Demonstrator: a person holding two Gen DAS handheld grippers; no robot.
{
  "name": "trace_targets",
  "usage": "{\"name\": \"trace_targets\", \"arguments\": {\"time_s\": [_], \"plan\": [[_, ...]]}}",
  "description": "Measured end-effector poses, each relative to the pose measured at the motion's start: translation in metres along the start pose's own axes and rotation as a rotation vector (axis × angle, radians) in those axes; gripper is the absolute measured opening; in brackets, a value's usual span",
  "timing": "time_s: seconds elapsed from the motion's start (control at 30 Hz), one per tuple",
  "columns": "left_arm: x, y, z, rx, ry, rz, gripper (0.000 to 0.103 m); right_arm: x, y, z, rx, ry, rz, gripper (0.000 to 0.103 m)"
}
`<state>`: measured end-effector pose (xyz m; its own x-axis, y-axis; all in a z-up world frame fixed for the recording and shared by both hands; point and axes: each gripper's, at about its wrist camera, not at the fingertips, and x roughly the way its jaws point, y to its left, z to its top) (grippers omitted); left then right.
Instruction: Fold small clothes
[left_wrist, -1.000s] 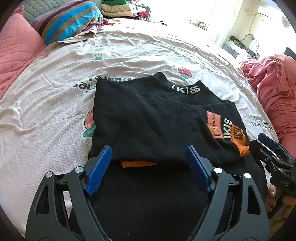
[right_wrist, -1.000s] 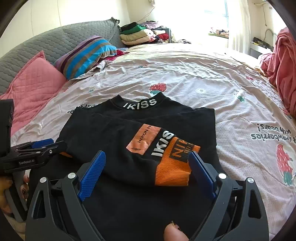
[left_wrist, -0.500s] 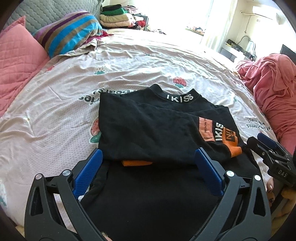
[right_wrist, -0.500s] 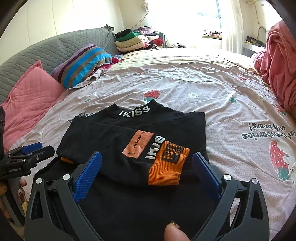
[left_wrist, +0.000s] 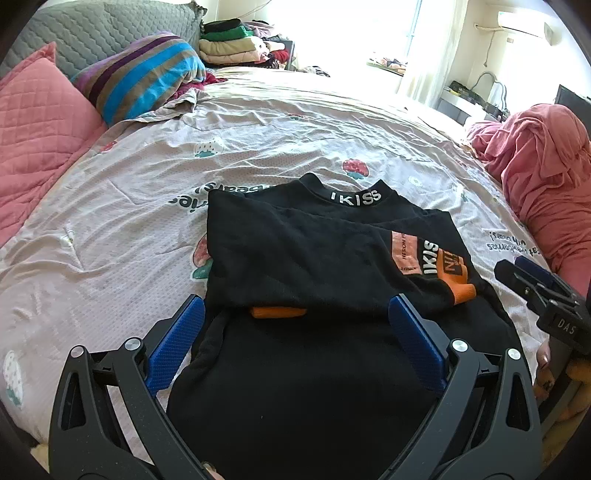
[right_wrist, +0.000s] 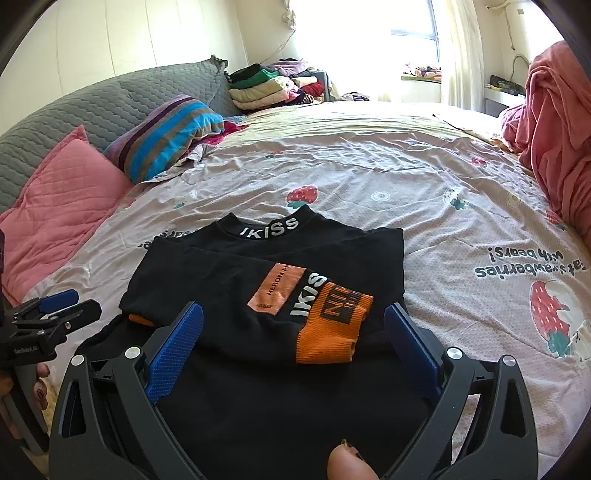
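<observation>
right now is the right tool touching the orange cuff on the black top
Apart. The right wrist view shows the right tool wide open, both blue pads clear of the orange cuff lying on the black top.

Bed (right_wrist: 369, 155): strawberry-print sheet, centre.
Headboard (right_wrist: 92, 107): grey quilted, ten o'clock.
Window (right_wrist: 413, 22): bright, one o'clock.

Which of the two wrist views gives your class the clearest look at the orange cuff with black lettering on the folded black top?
The right wrist view: the orange cuff lies near centre, facing the camera, its whole ribbed band showing. In the left wrist view the same cuff sits off to the right, foreshortened and small.
</observation>
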<state>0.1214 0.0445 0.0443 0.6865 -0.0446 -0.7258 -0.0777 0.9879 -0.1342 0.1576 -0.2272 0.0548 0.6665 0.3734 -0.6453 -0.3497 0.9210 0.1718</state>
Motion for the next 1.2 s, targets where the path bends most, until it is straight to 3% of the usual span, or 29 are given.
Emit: {"name": "trace_targets", "arguments": {"time_s": [0.83,1.2], "plan": [[-0.025,0.034,-0.045,-0.028,0.037,0.052,0.093,-0.025,-0.001,-0.038,-0.053,0.070,-0.034,0.098],[-0.037,0.060,-0.086,-0.041,0.114,0.062,0.093,-0.035,-0.011,-0.066,-0.085,0.138,-0.065,0.098]]}}
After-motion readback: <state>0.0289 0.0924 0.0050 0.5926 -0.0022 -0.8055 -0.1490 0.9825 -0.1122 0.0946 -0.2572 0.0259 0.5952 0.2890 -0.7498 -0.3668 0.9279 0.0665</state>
